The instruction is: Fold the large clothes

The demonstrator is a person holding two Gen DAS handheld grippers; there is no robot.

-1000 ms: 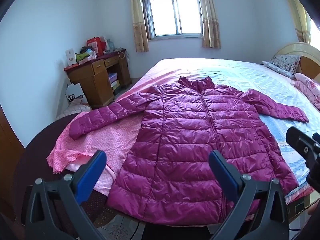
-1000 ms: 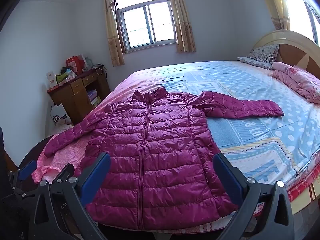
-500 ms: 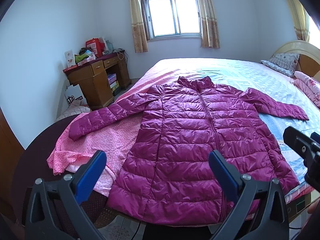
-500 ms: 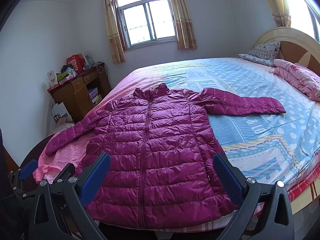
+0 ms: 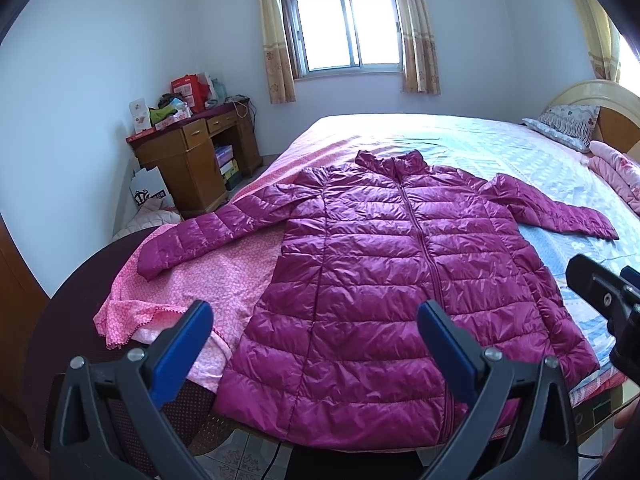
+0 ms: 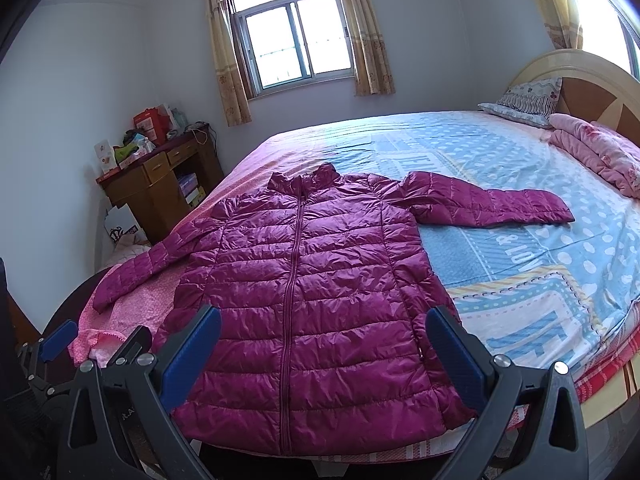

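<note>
Right now a big purple puffy jacket (image 5: 392,280) is lying flat on the bed (image 6: 520,280), zipped up, with its front facing up. Its bottom edge is hanging a little over the near side of the bed. One sleeve (image 5: 208,236) is reaching out to the left, over a pink cloth (image 5: 192,292) at the bed's corner. The other sleeve (image 6: 492,204) is reaching out to the right, across the blue sheet.

The left gripper (image 5: 316,344) and the right gripper (image 6: 324,344) are both hovering at the near edge, above the jacket's bottom part. The blue fingers (image 6: 452,344) of each one are standing wide apart, and they are holding nothing.

I am guessing the jacket is light, soft and squishy, full of air. Its shiny skin looks slippery, so a thin pinch could slide off. It will puff back up after it is pressed, so a fold may not stay down by itself.

I am thinking the best spots to grab are the sleeve ends, where the cuffs are thicker, or the bottom corners. The sleeves probably need to come in over the middle first.
</note>
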